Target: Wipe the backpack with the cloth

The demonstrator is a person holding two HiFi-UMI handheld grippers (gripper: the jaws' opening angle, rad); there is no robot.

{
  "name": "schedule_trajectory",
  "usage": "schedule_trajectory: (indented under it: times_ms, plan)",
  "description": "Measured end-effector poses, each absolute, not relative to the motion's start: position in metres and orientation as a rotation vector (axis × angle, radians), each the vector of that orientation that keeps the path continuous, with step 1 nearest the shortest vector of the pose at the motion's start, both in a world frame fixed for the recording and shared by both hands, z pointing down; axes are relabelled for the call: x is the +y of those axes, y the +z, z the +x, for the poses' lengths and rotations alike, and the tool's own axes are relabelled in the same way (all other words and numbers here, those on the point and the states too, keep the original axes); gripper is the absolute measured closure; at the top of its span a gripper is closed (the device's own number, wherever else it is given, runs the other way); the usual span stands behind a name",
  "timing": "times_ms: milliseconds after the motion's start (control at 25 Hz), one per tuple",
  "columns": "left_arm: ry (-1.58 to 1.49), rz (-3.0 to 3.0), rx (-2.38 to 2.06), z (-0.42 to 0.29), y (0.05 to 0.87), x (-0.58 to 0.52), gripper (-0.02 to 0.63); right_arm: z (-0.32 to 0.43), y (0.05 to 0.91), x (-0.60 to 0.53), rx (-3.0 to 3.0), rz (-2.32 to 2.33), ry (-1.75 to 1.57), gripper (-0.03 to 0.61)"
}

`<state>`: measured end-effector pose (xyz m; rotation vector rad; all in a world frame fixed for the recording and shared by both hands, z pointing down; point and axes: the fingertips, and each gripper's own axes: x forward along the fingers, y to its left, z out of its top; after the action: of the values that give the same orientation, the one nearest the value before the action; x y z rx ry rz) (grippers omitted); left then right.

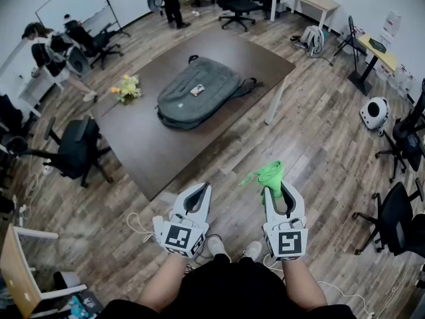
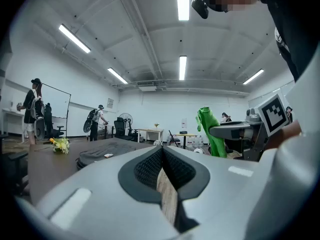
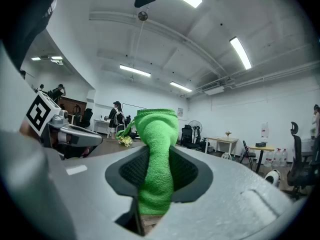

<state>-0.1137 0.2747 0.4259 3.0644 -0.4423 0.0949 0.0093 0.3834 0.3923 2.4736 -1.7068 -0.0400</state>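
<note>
A grey backpack (image 1: 198,92) lies flat on the dark brown table (image 1: 143,138), with a small tag on its top. It also shows low and far in the left gripper view as the backpack (image 2: 102,154). My right gripper (image 1: 277,186) is shut on a bright green cloth (image 1: 269,173), which bunches up above the jaws; the cloth (image 3: 156,159) fills the gap in the right gripper view. My left gripper (image 1: 196,193) is shut with nothing in it. Both grippers hover over the wooden floor, well short of the table's near corner.
Yellow flowers (image 1: 126,87) lie on the table's left side. Black office chairs (image 1: 76,150) stand left of the table and at the right (image 1: 398,221). People stand at the far left and back. A white round device (image 1: 375,112) sits on the floor at right.
</note>
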Motion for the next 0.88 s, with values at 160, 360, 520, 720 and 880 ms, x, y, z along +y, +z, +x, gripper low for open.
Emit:
schedule_trajectory:
  times_ms: [160, 360, 520, 720, 880]
  plan:
    - [0.110, 3.057, -0.445, -0.121, 0.425, 0.265, 0.595, 0.001, 0.398, 0.375, -1.718, 2.470, -0.032, 0.466]
    - [0.070, 3.062, -0.452, -0.123, 0.418, 0.252, 0.595, -0.003, 0.401, 0.367, -1.688, 2.483, -0.009, 0.462]
    - [0.079, 3.067, -0.457, -0.130, 0.417, 0.245, 0.595, -0.005, 0.399, 0.364, -1.685, 2.510, -0.001, 0.460]
    - [0.084, 3.070, -0.457, -0.138, 0.422, 0.240, 0.595, -0.005, 0.397, 0.360, -1.698, 2.530, 0.005, 0.460]
    - [0.104, 3.085, -0.449, -0.134, 0.427, 0.236, 0.595, 0.002, 0.400, 0.352, -1.707, 2.530, 0.017, 0.460]
